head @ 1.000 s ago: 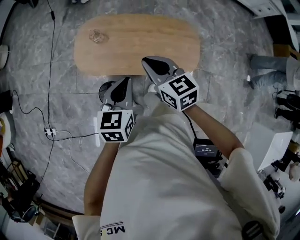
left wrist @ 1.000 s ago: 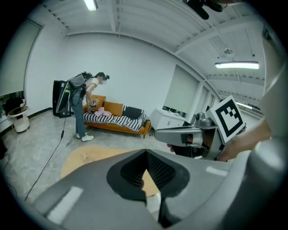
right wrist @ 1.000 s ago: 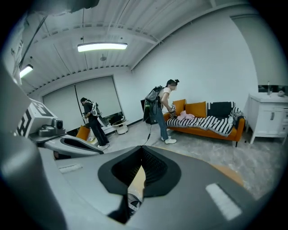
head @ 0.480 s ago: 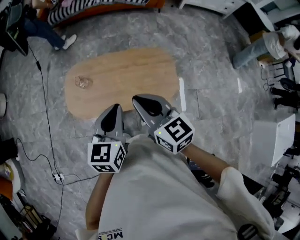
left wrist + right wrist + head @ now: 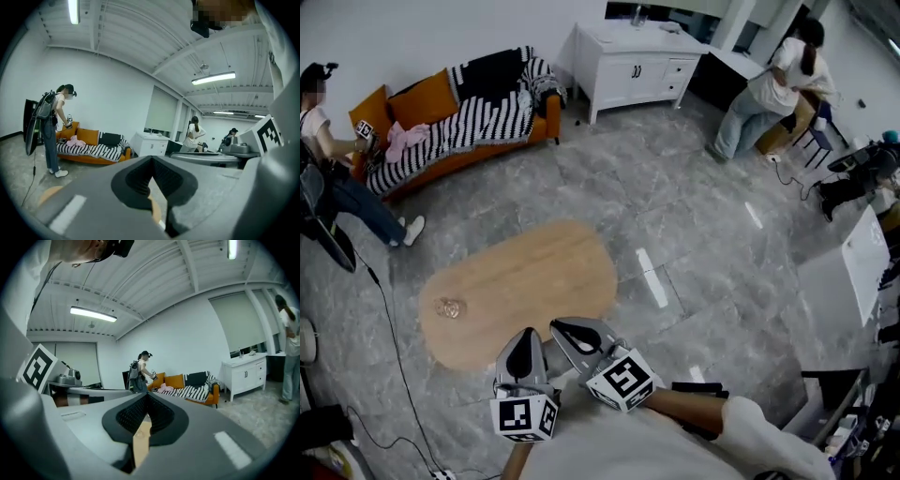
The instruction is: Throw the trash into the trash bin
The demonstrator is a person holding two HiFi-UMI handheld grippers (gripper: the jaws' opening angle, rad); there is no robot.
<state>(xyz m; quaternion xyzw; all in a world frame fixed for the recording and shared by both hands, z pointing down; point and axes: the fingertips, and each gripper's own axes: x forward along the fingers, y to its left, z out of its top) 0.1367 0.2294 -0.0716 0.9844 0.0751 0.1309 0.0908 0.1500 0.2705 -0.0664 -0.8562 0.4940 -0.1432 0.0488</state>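
The trash (image 5: pixel 448 307), a small crumpled clear scrap, lies untouched on the wooden table (image 5: pixel 534 272), near its left end. At the table's near edge the left gripper (image 5: pixel 526 336) and right gripper (image 5: pixel 561 326) hang side by side, both with jaws pressed together on nothing. No trash bin shows in any view, so by my reading the pickup, carry and drop are all yet to do.

Left tongs (image 5: pixel 527 334) and right tongs (image 5: pixel 555 324) raised; view swung up, revealing sofa (image 5: pixel 459 127).
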